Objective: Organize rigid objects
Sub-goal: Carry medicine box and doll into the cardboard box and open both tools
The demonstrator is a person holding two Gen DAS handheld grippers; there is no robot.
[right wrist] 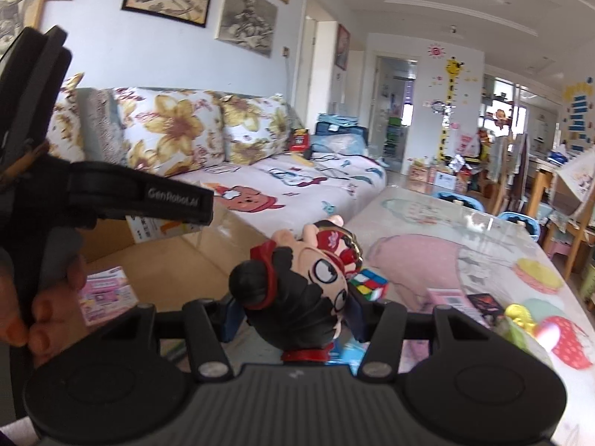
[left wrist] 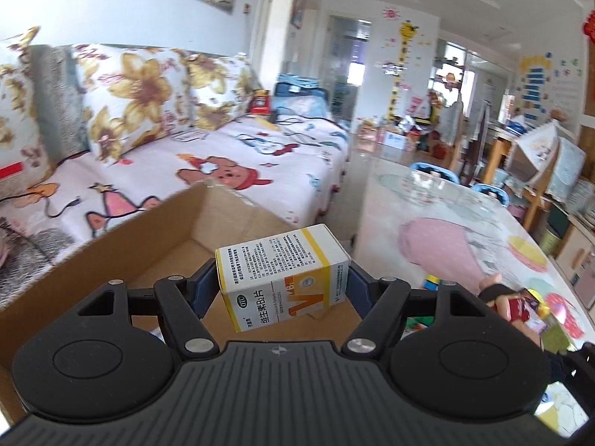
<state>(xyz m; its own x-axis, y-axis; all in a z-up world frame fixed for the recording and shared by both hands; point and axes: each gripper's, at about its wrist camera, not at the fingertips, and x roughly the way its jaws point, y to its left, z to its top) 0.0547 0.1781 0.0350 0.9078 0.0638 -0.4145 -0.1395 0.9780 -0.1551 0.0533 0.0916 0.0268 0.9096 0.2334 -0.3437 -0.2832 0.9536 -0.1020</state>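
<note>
Left wrist view: the left gripper (left wrist: 282,282) is clamped on a pill box (left wrist: 284,278), pads on its two short ends, held tilted above the open carton (left wrist: 111,245). The carton sits at the near left of the table (left wrist: 446,200). The box looks light, stiff card; likely to crush if squeezed harder, so the end grip suits it.

Right wrist view: the right gripper (right wrist: 293,312) is clenched on a figurine (right wrist: 297,282), pads at the sides of its dark-haired head, face turned right. It seems hard, smooth plastic, top-heavy and prone to twist. A cube (right wrist: 368,284) lies just beyond on the table. The left gripper crosses at left over the carton.
</note>
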